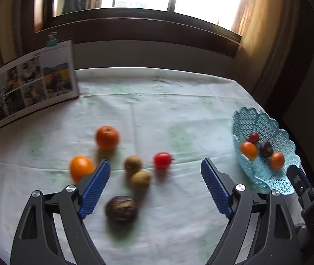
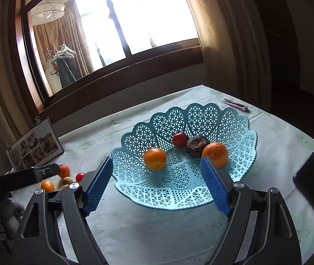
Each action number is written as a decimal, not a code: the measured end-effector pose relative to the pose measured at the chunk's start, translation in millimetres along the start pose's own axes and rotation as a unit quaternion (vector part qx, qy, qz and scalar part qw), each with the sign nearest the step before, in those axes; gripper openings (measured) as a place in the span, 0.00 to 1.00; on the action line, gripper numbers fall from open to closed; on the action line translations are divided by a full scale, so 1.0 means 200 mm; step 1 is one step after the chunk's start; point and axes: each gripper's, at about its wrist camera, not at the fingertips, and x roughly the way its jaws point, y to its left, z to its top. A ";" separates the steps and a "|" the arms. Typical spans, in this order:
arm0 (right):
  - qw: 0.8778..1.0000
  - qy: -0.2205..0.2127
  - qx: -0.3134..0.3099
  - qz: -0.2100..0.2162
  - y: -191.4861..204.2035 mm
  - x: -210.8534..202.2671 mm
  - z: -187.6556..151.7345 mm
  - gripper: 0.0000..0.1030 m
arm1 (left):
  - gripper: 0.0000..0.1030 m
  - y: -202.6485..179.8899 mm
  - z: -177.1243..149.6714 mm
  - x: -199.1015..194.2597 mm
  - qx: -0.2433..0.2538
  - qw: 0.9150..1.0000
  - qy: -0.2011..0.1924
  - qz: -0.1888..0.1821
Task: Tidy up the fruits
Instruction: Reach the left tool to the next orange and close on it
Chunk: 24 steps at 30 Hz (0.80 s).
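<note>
A cloth-covered bench (image 1: pixel 157 101) by a bright window carries the sorting job, with a pale blue lattice basket (image 2: pixel 201 119) at its right side already holding two oranges, a red fruit and a dark wrinkled one. Six pieces lie loose on the cloth, well apart from the basket: a large orange (image 1: pixel 107 138), a smaller yellow-orange fruit (image 1: pixel 81 167), a dark wrinkled fruit (image 1: pixel 121 208), two brown kiwi-like fruits (image 1: pixel 136 173) touching each other, and a small red tomato-like fruit (image 1: pixel 161 160). A propped photo board (image 1: pixel 31 84) stands at the far left edge.

The left gripper (image 1: pixel 154 186) hangs over the loose cluster, its blue fingers (image 1: pixel 96 187) spread wide and holding nothing; the dark fruit lies nearest, low between them. The right gripper (image 2: pixel 157 185) is over the basket's near rim, equally wide and empty.

The next pick likely falls to the left side: centre the fingers on one fruit, descend squarely, and close gently so round fruit does not roll or nudge neighbours. The dark fruit looks slightly flattened, its long axis running roughly left to right; blur hides which way its stem points.
</note>
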 end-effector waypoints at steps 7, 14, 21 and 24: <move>1.000 -0.002 0.009 0.004 -0.02 0.01 -0.01 0.80 | 0.82 0.20 -0.02 0.00 -0.035 0.999 0.002 0.028; 1.000 -0.004 0.007 0.001 -0.02 0.01 -0.01 0.80 | 0.82 0.31 0.01 0.09 -0.049 0.997 0.017 0.052; 1.000 -0.007 -0.003 -0.003 0.00 0.00 -0.01 0.80 | 0.82 0.35 0.12 0.28 -0.035 0.996 0.046 0.070; 1.000 -0.005 -0.003 -0.003 0.00 0.00 -0.01 0.80 | 0.82 0.35 0.15 0.35 -0.036 0.996 0.062 0.060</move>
